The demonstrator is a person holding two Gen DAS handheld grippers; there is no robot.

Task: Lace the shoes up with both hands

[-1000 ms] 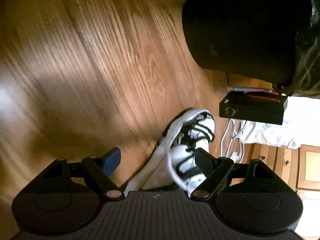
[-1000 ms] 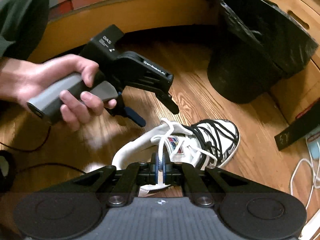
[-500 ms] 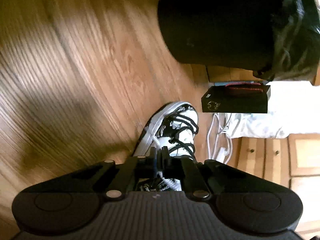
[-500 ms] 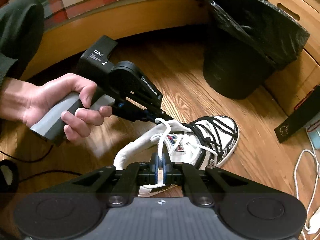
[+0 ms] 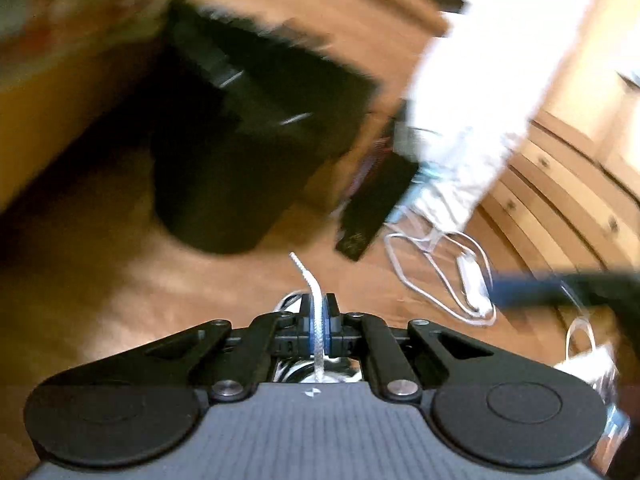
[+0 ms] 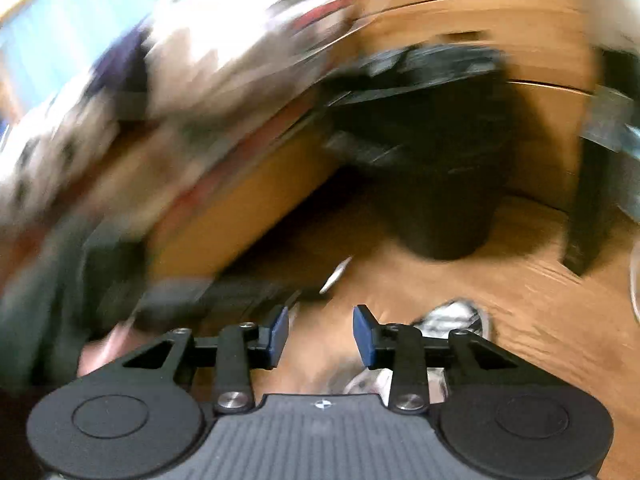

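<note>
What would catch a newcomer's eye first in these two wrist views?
In the left wrist view, a white lace stands pinched in the shut left gripper, its tip poking up. Behind it looms a black bin. In the right wrist view, the right gripper has nothing between its opening jaws.

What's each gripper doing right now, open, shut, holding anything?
Left gripper: shut on the white lace.
Right gripper: jaws opening, nothing between them.
</note>
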